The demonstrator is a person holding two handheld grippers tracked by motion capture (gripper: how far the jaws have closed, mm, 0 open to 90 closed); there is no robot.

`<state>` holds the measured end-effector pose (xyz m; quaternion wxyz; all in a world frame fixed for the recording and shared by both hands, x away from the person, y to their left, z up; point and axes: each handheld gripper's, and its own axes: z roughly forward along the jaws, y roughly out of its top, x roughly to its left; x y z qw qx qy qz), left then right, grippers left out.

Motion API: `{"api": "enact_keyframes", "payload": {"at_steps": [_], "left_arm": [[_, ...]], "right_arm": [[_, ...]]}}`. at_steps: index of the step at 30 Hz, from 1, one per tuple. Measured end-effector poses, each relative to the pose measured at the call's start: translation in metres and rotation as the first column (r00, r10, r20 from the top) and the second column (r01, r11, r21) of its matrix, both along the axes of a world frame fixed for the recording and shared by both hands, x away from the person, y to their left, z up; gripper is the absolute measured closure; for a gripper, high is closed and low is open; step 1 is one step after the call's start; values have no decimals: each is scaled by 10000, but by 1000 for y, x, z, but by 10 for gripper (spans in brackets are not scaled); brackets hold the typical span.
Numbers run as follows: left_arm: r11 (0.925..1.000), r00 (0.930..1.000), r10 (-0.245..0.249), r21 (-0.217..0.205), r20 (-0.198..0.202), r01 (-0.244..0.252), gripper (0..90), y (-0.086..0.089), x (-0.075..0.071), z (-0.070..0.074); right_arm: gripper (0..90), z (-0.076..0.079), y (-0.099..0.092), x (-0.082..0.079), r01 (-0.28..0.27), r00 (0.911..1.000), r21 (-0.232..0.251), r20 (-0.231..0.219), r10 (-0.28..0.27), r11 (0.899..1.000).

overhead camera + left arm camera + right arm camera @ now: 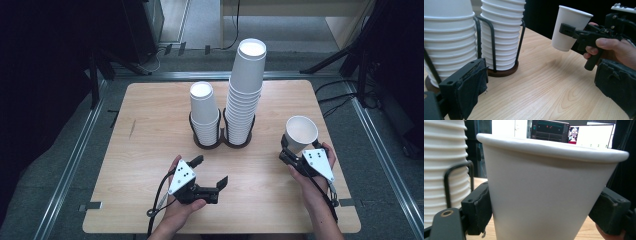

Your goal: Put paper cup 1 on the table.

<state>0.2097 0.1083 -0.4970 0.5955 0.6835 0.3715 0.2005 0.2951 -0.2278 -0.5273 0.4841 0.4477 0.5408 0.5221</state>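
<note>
1. Two stacks of white cups (245, 95) stand in a dark wire holder (221, 136) on the table (150, 125).
2. Right gripper (295, 150) clamps a single paper cup (300, 132), upright above the table's right side.
3. Left gripper (210, 172) gapes wide, holding nothing.

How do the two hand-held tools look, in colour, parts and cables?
Both are black, pistol-shaped tools with two black jaws. The left tool carries a light grey three-cornered plate with small dark dots on top, and a black cable trails from it. The right tool has the same plate and cable. The jaw pads are dark, worn fabric. Forearms are bare, without sleeves.
</note>
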Motion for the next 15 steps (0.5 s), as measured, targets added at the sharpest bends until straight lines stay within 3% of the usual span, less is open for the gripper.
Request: {"api": "enact_keyframes", "payload": {"at_steps": [3,8,10,15], "left_arm": [[9999,9999,109,28,-27,-109,0,4,-1,-1],[9995,9995,312,28,-60,-312,0,11,-3,-1],[9993,9992,383,18,-77,-382,0,13,-4,-1],[9984,9984,559,79,-102,-558,0,18,-4,-3]], "right_arm": [[155,-3,-3,6,46,9999,251,-133,-43,9997],[155,-6,-11,14,213,9997,259,-159,-209,9994],[155,-8,-16,18,232,9992,615,-344,-211,9978],[155,-10,-18,22,293,9991,373,-324,-281,9989]]}}
